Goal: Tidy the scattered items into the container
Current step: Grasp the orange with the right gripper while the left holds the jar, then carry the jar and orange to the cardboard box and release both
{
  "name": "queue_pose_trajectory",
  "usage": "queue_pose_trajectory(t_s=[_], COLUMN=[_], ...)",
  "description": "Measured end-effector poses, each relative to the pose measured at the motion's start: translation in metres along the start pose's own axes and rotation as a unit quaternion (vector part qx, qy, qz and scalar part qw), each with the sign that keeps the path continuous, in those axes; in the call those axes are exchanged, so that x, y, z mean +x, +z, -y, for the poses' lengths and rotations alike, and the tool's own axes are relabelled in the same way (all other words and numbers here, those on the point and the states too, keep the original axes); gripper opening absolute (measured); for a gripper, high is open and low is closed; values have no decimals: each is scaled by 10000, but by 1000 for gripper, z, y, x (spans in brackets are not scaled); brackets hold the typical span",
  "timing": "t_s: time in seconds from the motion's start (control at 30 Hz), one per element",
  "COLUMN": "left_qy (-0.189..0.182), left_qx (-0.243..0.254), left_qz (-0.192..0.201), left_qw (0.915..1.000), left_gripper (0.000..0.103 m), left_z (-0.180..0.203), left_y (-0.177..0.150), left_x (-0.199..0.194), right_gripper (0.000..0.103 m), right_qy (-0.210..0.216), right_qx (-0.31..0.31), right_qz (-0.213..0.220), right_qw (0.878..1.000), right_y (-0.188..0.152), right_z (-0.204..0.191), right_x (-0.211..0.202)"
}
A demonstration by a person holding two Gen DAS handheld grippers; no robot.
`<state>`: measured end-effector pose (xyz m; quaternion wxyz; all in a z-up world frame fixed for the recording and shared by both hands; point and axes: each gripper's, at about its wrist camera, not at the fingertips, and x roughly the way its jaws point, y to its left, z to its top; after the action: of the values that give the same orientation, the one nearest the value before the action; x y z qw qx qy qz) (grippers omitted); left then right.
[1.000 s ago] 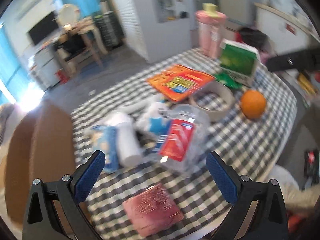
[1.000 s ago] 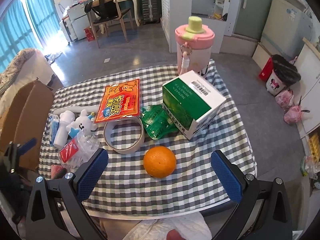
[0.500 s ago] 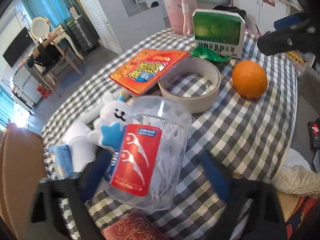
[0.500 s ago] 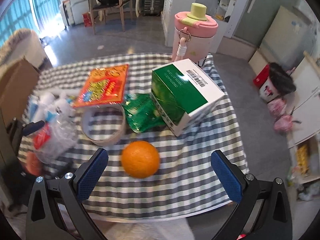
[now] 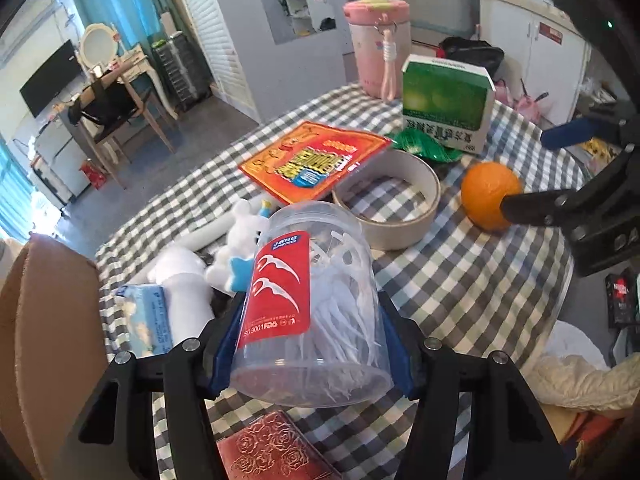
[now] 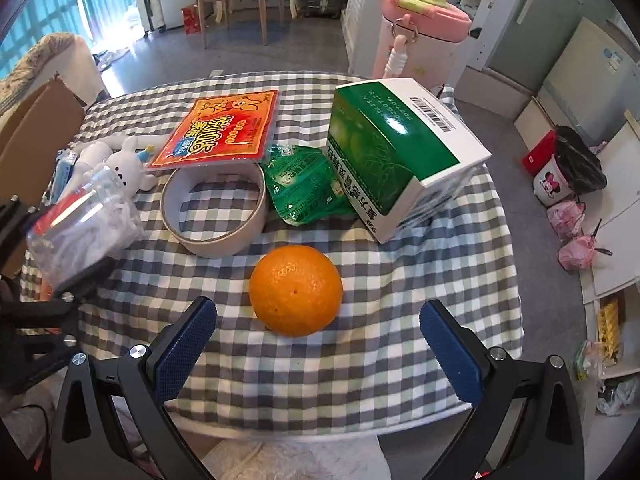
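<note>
Left claw [image 5: 312,344] just closing, clamped on clear plastic floss-pick jar [image 5: 320,320], right claw [image 6: 316,344] apart near round orange fruit [image 6: 296,290], checked-cloth desk [image 6: 400,320]

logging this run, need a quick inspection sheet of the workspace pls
surface: checked tablecloth, crowded.
job's things: floss pick jar; orange; tape roll; green box; cardboard box at table edge.
clutter: pink bottle, red packet, plush toy.
grippers: left tool has just been closing, pads against the jar; right tool open, near the orange.
cables: nothing seen.
surroundings: chair, floor, bin.
</note>
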<state>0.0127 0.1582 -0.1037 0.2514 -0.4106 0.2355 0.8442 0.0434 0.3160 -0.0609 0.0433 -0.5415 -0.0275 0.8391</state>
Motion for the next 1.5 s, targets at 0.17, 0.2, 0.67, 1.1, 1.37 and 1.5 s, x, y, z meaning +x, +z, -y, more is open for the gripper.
queue_pose_trajectory(t_s=[0.17,0.2,0.67,1.1,1.37,1.5], left_qy=[-39,-16,90,751,1559,1879], left_qx=[-299,-330,-613,-1612,-2285,-2760], left_qz=[128,160,317,874,1145,876], left_qw=[9995,9993,9976,9802,9541,9385], left_gripper=[62,62,62,62,63,63], left_z=[-9,-11,-24,-98,-178,-219], left_y=[0,-1,3,6,-33,-68], left_x=[-21,-24,-46,-123,-182,-184], right_gripper=[81,81,57,57,57,57], right_qy=[120,139,153,593,1199,1550], right_qx=[28,33,95,-572,-1287,-1703], right_qz=[-89,-101,-19,995,1715,1700], right_qw=[9999,9998,9998,9916,9694,9582], right_y=[3,3,4,43,83,96], right_z=[-5,-7,-13,-80,-178,-241], right_x=[21,26,25,-72,-122,-120])
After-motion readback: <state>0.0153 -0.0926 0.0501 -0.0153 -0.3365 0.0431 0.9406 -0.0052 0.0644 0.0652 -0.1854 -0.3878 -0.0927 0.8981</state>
